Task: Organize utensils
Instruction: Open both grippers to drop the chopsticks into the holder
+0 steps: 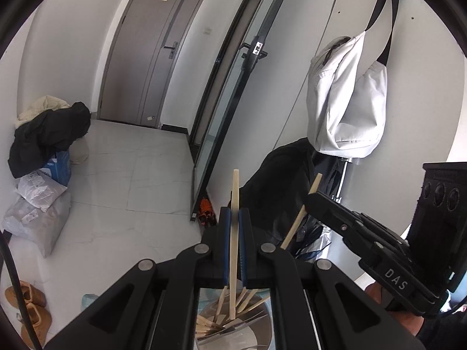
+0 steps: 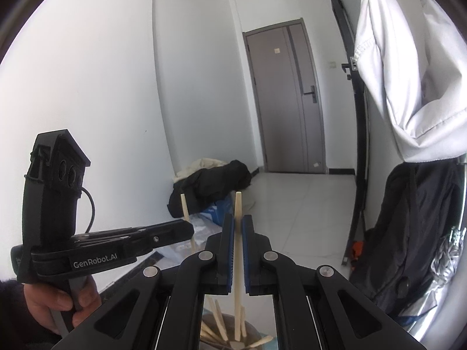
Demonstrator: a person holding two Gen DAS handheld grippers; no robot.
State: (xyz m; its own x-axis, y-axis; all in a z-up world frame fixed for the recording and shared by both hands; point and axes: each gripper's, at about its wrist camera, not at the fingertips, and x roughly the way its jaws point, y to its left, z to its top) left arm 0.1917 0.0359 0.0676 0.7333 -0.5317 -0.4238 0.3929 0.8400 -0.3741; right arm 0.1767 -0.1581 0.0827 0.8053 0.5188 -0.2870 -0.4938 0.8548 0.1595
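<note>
The left gripper (image 1: 234,218) is clamping a pale wooden chopstick (image 1: 234,233) between its blue pads, jaws closed tight on it. The stick is standing nearly upright, its top rising above the fingertips and its lower end reaching down into a metal container (image 1: 256,332) just below, where more wooden sticks (image 1: 216,318) are leaning at loose angles. To the right in this view, the right gripper (image 1: 313,199) is pinching a second chopstick (image 1: 300,215), tilted, with its top poking out above the jaws. From the right wrist view, that gripper (image 2: 238,221) is squeezing its chopstick (image 2: 238,248) upright between closed pads, directly over the same container (image 2: 254,335). A hand (image 2: 55,300) is gripping the left tool's handle at lower left.
</note>
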